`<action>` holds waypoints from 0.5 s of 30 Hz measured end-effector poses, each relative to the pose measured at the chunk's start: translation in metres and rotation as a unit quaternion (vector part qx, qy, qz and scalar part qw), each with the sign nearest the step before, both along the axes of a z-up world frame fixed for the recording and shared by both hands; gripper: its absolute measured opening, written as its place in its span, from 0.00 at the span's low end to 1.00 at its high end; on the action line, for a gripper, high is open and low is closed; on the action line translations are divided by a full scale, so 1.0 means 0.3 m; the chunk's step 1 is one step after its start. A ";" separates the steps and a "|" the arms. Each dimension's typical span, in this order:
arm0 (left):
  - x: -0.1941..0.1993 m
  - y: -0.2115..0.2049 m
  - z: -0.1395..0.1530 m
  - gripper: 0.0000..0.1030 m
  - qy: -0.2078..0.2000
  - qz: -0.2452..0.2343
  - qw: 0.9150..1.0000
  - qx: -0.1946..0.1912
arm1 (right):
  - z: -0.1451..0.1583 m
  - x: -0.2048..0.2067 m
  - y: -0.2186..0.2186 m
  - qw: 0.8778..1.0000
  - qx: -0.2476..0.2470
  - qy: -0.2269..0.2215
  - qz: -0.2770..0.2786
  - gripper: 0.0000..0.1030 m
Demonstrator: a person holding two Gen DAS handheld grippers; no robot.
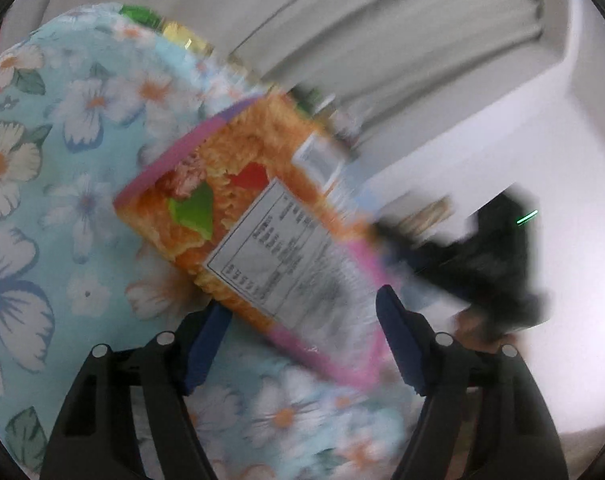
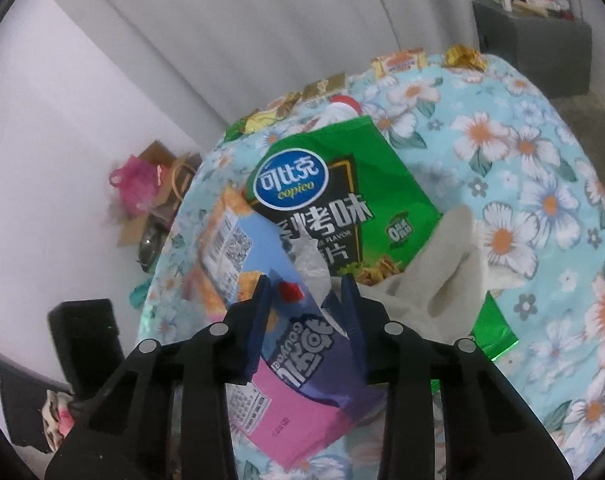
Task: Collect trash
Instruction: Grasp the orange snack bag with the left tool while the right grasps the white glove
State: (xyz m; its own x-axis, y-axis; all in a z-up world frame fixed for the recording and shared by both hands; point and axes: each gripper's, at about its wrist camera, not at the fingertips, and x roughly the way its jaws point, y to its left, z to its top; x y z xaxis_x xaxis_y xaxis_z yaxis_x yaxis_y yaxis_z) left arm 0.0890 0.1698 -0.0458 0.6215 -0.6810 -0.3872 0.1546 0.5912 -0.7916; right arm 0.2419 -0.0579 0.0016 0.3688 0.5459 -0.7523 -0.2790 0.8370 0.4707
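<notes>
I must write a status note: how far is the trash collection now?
Nothing looks collected yet. In hand: the right gripper has the pink-and-orange snack box between its jaws, and the left gripper straddles the box. Left: the green chip bag, white crumpled tissue and small gold wrappers on the floral cloth.

Floral cloth-covered table [image 2: 542,168], green chip bag [image 2: 366,200] flat on it, small wrappers [image 2: 398,62] along far edge

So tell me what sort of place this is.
Probably a room in a home: a surface under a floral cloth strewn with snack wrappers, such as a green chip bag, white curtains behind, and a cardboard box of clutter on the floor.
</notes>
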 end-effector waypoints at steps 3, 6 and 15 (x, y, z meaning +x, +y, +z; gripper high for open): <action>-0.034 0.032 0.023 0.68 -0.044 0.007 0.997 -0.062 | -0.033 0.004 -0.021 1.000 0.013 0.015 -0.006 0.22; -0.020 0.013 0.018 0.55 -0.029 0.023 0.999 -0.031 | -0.046 0.003 -0.024 1.000 0.014 0.020 -0.010 0.20; -0.021 -0.001 0.029 0.06 -0.019 0.038 0.999 0.031 | -0.017 -0.021 -0.054 1.000 0.024 0.009 -0.015 0.20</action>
State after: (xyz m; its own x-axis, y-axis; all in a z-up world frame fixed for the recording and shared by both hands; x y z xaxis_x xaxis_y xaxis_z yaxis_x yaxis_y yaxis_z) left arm 0.0827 0.1695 -0.0370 0.6857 -0.6062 -0.4030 0.1357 0.6504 -0.7474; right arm 0.2356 -0.0742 -0.0035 0.3725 0.5704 -0.7320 -0.2450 0.8213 0.5153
